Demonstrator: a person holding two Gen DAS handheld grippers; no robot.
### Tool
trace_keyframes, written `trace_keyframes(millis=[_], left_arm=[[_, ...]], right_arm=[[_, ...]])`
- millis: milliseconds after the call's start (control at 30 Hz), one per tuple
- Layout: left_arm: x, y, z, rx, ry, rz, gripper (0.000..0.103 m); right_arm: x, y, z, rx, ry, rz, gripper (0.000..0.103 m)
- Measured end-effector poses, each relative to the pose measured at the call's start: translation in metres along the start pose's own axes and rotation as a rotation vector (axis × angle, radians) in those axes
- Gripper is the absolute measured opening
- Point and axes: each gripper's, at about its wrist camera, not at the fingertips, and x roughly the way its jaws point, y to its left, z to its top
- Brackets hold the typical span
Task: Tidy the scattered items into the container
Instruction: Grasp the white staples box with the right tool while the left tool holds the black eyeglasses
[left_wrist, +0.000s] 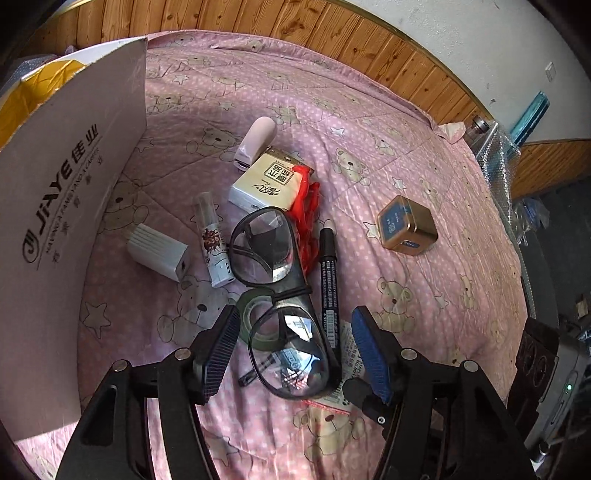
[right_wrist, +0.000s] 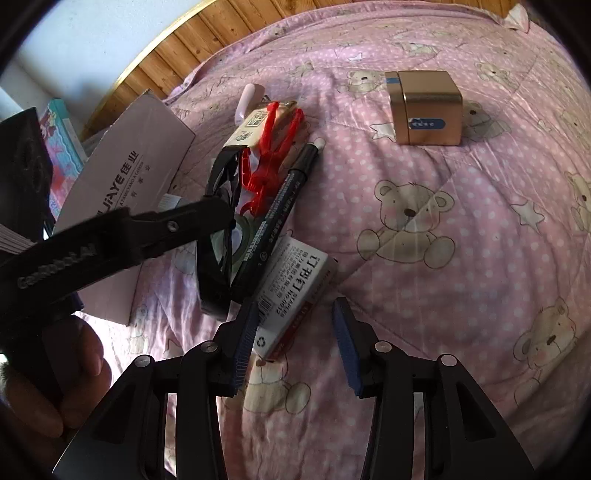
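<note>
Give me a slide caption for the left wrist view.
Open left claw straddles black-framed glasses amid clutter on a pink bedspread.

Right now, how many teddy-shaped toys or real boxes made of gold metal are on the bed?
1. The gold tin sits alone on the pink blanket, right of the pen. Nothing seems hidden.
</note>
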Motion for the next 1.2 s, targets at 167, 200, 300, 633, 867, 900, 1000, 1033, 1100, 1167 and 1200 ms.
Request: trace_keyframes(millis=[167, 200, 300, 633, 867, 900, 1000, 1033, 1100, 1167, 1200], left_arm=[[0.022, 0.025, 0.003, -0.016, 0.042, 0.069, 0.063], [0.022, 0.028, 0.004, -0.008, 0.045, 0.091, 0.063], [0.019, 0.032, 0.006, 0.016, 0.035, 0.101, 0.061], [0.020, 0.033, 0.012, 0.059, 0.024, 0.103, 0.057], [0.011, 0.061, 0.017, -0.009, -0.006, 0.112, 0.052], [0.007, 0.069, 0.019, -0.033, -0.020, 0.101, 0.053], [-0.003, 0.085, 0.025, -0.055, -0.045, 0.093, 0.054], [-0.003, 0.089, 0.026, -0.064, -0.033, 0.080, 0.054], [-0.001, 0.088, 0.028, -0.052, -0.024, 0.067, 0.054], [-0.001, 0.088, 0.023, -0.040, -0.010, 0.053, 0.054], [-0.001, 0.089, 0.021, -0.049, -0.007, 0.047, 0.057]], right_arm=[[0.003, 0.004, 0.010, -0.047, -0.016, -0.052, 0.037], [0.002, 0.001, 0.013, -0.050, -0.023, -0.070, 0.035], [-0.004, -0.009, 0.024, -0.063, -0.041, -0.164, 0.031], [0.001, 0.006, 0.061, -0.075, -0.039, -0.070, 0.033], [0.031, 0.002, 0.069, -0.081, 0.018, -0.150, 0.025], [0.027, -0.003, 0.070, -0.071, 0.011, -0.168, 0.025], [0.015, -0.016, 0.070, -0.019, -0.010, -0.172, 0.030], [0.012, -0.017, 0.069, -0.010, -0.009, -0.160, 0.030], [0.010, -0.014, 0.065, -0.009, 0.002, -0.144, 0.030], [0.008, -0.011, 0.060, -0.014, 0.006, -0.133, 0.031], [0.007, -0.010, 0.056, -0.023, 0.012, -0.130, 0.031]])
